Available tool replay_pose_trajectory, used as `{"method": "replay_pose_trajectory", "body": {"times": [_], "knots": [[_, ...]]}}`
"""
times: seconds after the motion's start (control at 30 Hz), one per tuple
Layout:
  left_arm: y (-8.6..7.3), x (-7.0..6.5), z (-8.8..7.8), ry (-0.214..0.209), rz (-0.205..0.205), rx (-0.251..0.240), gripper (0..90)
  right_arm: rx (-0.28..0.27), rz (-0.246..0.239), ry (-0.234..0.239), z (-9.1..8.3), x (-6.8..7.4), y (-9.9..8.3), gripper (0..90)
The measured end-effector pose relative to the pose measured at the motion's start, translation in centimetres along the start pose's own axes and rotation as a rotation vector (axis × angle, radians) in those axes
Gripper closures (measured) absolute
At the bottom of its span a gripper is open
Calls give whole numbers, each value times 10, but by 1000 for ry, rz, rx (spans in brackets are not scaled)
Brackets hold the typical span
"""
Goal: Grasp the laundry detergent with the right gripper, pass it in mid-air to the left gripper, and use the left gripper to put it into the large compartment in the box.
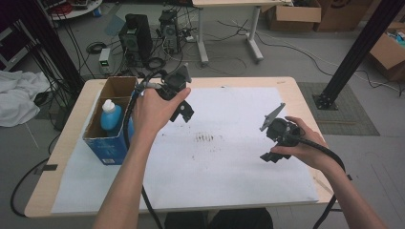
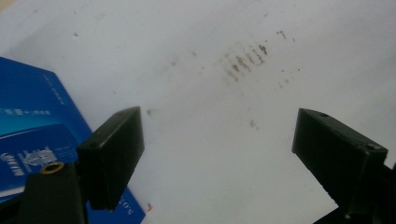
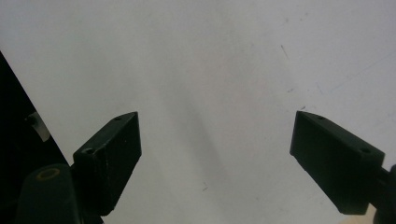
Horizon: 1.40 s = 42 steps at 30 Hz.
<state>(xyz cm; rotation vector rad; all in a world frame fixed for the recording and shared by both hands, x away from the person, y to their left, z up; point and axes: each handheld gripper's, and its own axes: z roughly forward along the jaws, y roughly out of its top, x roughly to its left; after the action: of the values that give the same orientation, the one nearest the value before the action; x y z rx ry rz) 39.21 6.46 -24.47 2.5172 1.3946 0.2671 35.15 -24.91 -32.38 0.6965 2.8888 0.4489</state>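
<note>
Here the left gripper (image 1: 184,112) hangs with jaws spread wide, empty, just right of the blue box (image 1: 107,143) holding a blue bottle (image 1: 110,116). The right gripper (image 1: 270,156), jaws likewise apart, hovers over the white sheet (image 1: 215,171), well away.

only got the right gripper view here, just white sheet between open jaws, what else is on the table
Observer: A blue box stands at the table's left side, open on top, with a blue bottle inside.
Operator: where is the left gripper
Observer: The left gripper is held just right of the box, jaws open with nothing between them.
Operator: anything on the sheet itself
Observer: A patch of dark smudges marks the white sheet near its middle, between the two grippers.
Operator: and my gripper from above
Observer: The right gripper is over the sheet's right part, in the right hand.
</note>
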Motion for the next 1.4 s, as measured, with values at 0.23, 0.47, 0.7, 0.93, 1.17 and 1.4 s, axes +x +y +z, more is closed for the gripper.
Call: {"method": "replay_pose_trajectory", "body": {"times": [0.23, 0.47, 0.7, 0.93, 1.17, 1.4], "knots": [[-6, -8, 25, -6, 4, 35, 176, -11, 11, -15, -5, -3, 1, 163], [-12, -10, 41, -16, 4, 64, 176, -10, 9, -14, -4, -1, 3, 164], [-13, -12, 43, -13, 8, 58, 176, -12, 13, -15, -4, -3, 3, 164], [-13, -12, 44, -9, 11, 62, 176, -10, 14, -16, -3, -3, 3, 165], [-15, -12, 44, -11, 11, 65, 176, -13, 14, -24, -6, -5, 3, 165], [-17, -13, 47, -15, 7, 71, 176, -15, 15, -25, -8, -5, 3, 164]]}}
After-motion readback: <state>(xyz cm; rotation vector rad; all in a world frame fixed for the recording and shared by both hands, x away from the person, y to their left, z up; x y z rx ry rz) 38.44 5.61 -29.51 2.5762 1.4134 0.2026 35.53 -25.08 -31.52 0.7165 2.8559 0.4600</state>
